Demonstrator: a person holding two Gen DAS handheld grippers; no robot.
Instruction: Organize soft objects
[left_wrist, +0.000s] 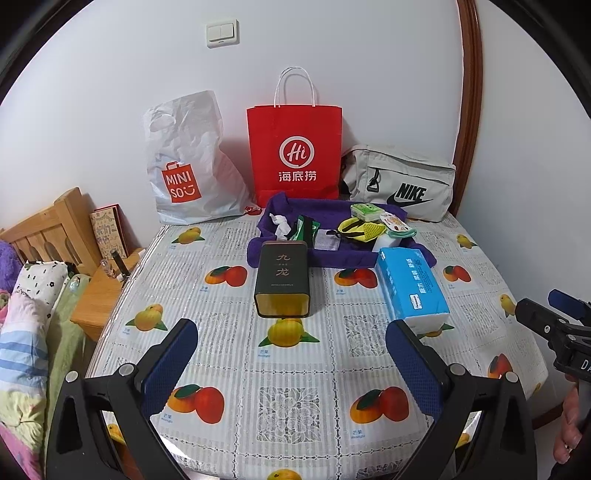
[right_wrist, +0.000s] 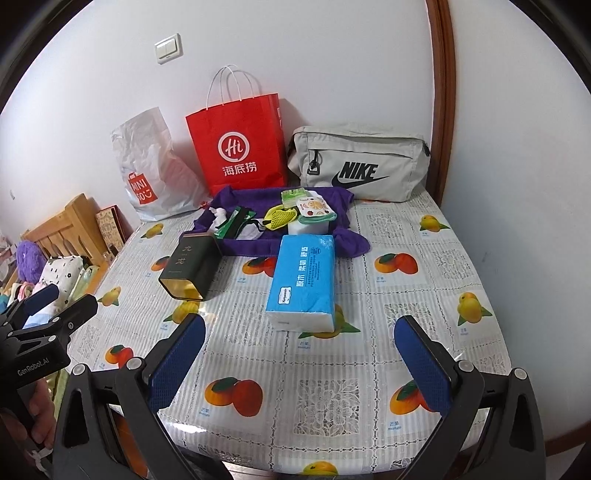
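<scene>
Both my claws, left claw (left_wrist: 290, 354) and right claw (right_wrist: 299, 350), are hanging wide apart over the glossy fruit-print desk (right_wrist: 332, 387), gripping nothing. The squishy tissue pack (right_wrist: 301, 282) is lying beside a boxy dark tin (right_wrist: 188, 266), in front of the floppy purple cloth (right_wrist: 351, 240).

Blue pads on the black left gripper (left_wrist: 290, 339), and ahead of its fingers a dark green tin (left_wrist: 282, 280) with gold characters. Beyond the right gripper (right_wrist: 299, 336), same blue and black, a sky-blue tissue pack (right_wrist: 303, 280). Underneath, a white lace-patterned tablecloth (right_wrist: 406, 266) printed with orange-red mangoes. Farther ahead: purple cloth (right_wrist: 332, 195), red paper bag (right_wrist: 238, 147), grey pouch (right_wrist: 356, 162) with black logo.
</scene>
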